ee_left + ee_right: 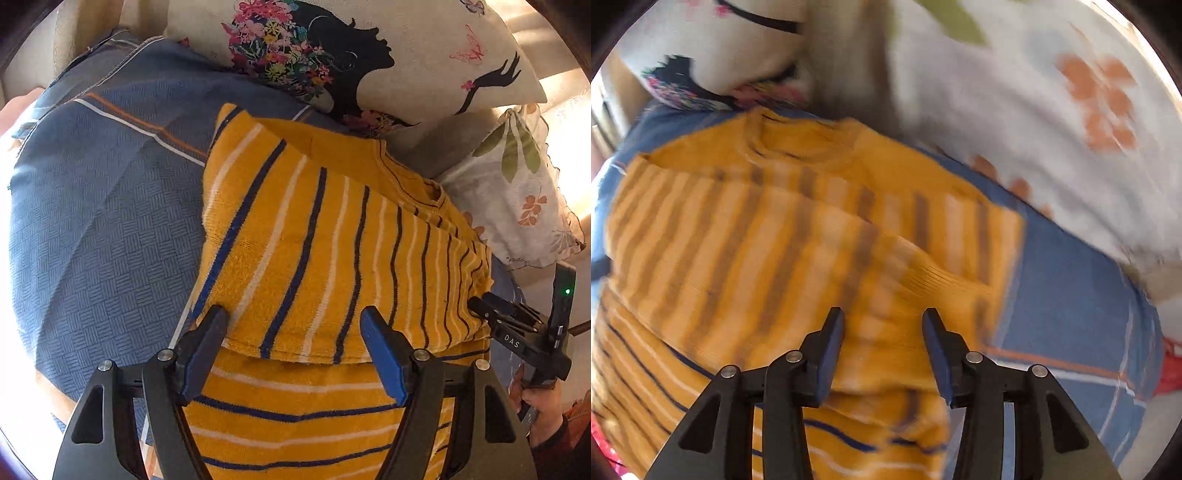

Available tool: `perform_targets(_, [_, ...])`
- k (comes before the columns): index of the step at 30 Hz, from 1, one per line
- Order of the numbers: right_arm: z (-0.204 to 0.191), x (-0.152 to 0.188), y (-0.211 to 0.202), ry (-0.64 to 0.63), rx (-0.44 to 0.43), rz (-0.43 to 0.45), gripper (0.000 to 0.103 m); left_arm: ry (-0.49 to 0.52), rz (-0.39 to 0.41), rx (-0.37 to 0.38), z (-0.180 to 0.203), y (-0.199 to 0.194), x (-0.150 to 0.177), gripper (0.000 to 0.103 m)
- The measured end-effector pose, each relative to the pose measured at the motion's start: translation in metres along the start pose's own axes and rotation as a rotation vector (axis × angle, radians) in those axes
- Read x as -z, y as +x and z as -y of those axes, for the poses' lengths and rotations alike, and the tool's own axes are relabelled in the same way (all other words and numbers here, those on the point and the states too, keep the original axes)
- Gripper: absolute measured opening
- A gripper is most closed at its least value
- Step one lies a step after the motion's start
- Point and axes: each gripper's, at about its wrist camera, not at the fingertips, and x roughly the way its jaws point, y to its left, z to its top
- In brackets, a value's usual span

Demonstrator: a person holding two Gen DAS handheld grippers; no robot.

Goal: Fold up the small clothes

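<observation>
Left wrist view shows the left hand-held gripper [293,321] released over the half-folded yellow striped sweater [332,240], right hand-held gripper [882,325] likewise released; next, probably grasp the hem.

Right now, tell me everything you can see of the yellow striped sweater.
The yellow sweater looks like a fuzzy knit with blue and white stripes and a ribbed round collar. It lies on the blue bedspread, a layer folded over its lower part, collar towards the pillows. Both grippers are open: the left gripper at the fold's edge, the right gripper over a ribbed cuff.
</observation>
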Motion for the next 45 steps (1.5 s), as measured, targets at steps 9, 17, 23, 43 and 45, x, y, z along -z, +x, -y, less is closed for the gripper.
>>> perform_targets(9, [0.06,0.055,-0.05,0.416,-0.035,0.053,0.063,0.102,-0.036,0.047,-0.001,-0.007,0.002,0.074])
perform_targets(17, [-0.024,0.106,-0.046,0.446,-0.16,-0.069,0.063,0.173,-0.107,0.134,-0.026,-0.009,0.028,0.074])
perform_targets(23, [-0.046,0.122,-0.052,0.44,-0.097,-0.06,0.084,0.225,-0.118,0.14,-0.023,-0.012,0.04,0.078])
perform_targets(43, [-0.033,0.274,-0.109,0.173,-0.161,-0.111,0.102,0.043,-0.041,0.091,-0.077,-0.084,0.175,0.074])
perform_targets(45, [-0.013,0.298,-0.122,0.245,-0.212,-0.101,0.102,-0.008,-0.034,0.115,-0.087,-0.095,0.193,0.074])
